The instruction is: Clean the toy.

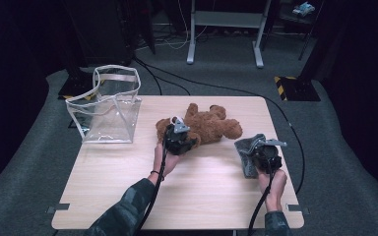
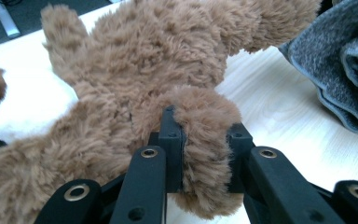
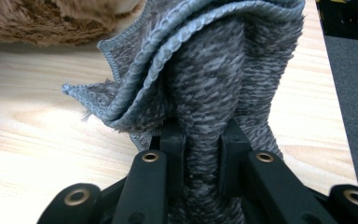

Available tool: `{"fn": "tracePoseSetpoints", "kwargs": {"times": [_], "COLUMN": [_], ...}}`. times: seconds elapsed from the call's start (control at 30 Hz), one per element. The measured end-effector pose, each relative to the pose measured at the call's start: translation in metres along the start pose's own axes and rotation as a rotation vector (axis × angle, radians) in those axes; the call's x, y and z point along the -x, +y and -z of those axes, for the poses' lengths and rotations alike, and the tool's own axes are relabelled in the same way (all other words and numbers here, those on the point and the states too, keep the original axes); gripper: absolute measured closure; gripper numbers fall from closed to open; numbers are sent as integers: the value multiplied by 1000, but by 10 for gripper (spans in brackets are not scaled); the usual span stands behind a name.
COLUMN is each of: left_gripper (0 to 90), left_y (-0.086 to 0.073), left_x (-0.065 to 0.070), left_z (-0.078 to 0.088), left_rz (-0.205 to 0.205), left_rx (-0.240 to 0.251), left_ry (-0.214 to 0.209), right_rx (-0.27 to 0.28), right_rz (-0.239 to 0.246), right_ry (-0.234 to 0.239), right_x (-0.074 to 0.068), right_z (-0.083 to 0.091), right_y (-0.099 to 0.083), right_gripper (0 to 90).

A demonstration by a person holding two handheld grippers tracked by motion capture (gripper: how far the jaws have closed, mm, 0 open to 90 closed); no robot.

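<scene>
Left gripper (image 2: 205,154) is clamped on the teddy bear's (image 1: 204,125) leg; at its 3 o'clock, right gripper (image 3: 203,149) pinches a grey towel (image 3: 214,84).

teddy bear (image 1: 203,125): brown plush | towel (image 1: 246,153): grey terry | table (image 1: 128,177): matt wood

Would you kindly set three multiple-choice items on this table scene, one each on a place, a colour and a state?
1. Where does the clear bag stand?
A. at the table's far left corner
B. at the near right corner
C. on the floor

2. What colour is the cloth?
A. red
B. grey
C. white

3. What is the left gripper doing?
A. hanging open over bare wood
B. clamping the bag's handle
C. pinching a limb of the teddy bear

Answers: 1 A, the high view shows it there. 2 B, its weave is grey. 3 C, brown fur fills the jaws.
</scene>
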State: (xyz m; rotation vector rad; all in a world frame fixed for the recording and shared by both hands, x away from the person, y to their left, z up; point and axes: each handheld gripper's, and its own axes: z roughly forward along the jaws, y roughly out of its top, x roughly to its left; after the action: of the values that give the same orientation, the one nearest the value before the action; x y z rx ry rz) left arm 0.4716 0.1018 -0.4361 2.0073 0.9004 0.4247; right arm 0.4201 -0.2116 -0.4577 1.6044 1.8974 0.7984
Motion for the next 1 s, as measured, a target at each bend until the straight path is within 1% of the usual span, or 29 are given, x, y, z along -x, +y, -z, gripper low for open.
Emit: {"fn": "tracePoseSetpoints", "kwargs": {"times": [0.17, 0.2, 0.27, 0.37, 0.47, 0.5, 0.53, 0.57, 0.6, 0.63, 0.67, 0.7, 0.73, 0.77, 0.8, 0.83, 0.87, 0.93, 0.97, 1.0], "left_gripper": [751, 752, 753, 754, 756, 756, 756, 756, 757, 757, 758, 758, 758, 758, 759, 759, 759, 758, 757, 756], "left_y": [12, 17, 18, 24, 28, 31, 31, 33, 35, 37, 40, 40, 41, 42, 42, 43, 42, 42, 42, 41], "left_x": [-7, -9, -10, -12, -12, -9, -9, -9, -8, -7, -5, -5, -3, -3, -3, -4, -5, -9, -9, -11], "left_z": [7, 9, 9, 12, 14, 15, 15, 17, 18, 19, 21, 21, 22, 22, 22, 22, 21, 18, 18, 18], "left_rz": [-23, -27, -28, -47, -57, -57, -57, -67, -67, -71, -73, -73, -74, -66, -66, -63, -61, -59, -59, -55], "left_rx": [1, 4, 12, 15, 28, 39, 39, 36, 45, 49, 49, 49, 62, 68, 68, 62, 51, 33, 33, 23], "left_ry": [8, 8, 8, 2, -12, -21, -21, -30, -30, -38, -60, -60, -59, -78, -78, -90, -94, -86, -86, -80], "right_rx": [11, 16, 17, 25, 32, 40, 45, 45, 54, 54, 65, 65, 71, 90, 99, 114, 127, 150, 150, 164], "right_rz": [2, 7, 23, 31, 37, 39, 42, 42, 49, 49, 56, 56, 64, 77, 81, 87, 90, 97, 97, 113], "right_ry": [3, 6, 9, 14, 20, 26, 27, 27, 29, 29, 31, 31, 32, 39, 44, 52, 57, 75, 75, 89], "right_x": [-4, -7, -10, -13, -18, -22, -23, -23, -26, -26, -29, -29, -31, -36, -39, -41, -45, -53, -53, -63], "right_z": [1, 1, 1, 1, 2, 3, 4, 4, 6, 6, 10, 10, 12, 17, 20, 22, 25, 28, 28, 28], "right_y": [2, 3, 4, 6, 10, 13, 14, 14, 16, 16, 19, 19, 21, 24, 26, 28, 30, 35, 35, 42], "right_gripper": [761, 761, 762, 761, 761, 762, 762, 762, 762, 762, 762, 762, 762, 762, 762, 762, 762, 762, 762, 762]}}
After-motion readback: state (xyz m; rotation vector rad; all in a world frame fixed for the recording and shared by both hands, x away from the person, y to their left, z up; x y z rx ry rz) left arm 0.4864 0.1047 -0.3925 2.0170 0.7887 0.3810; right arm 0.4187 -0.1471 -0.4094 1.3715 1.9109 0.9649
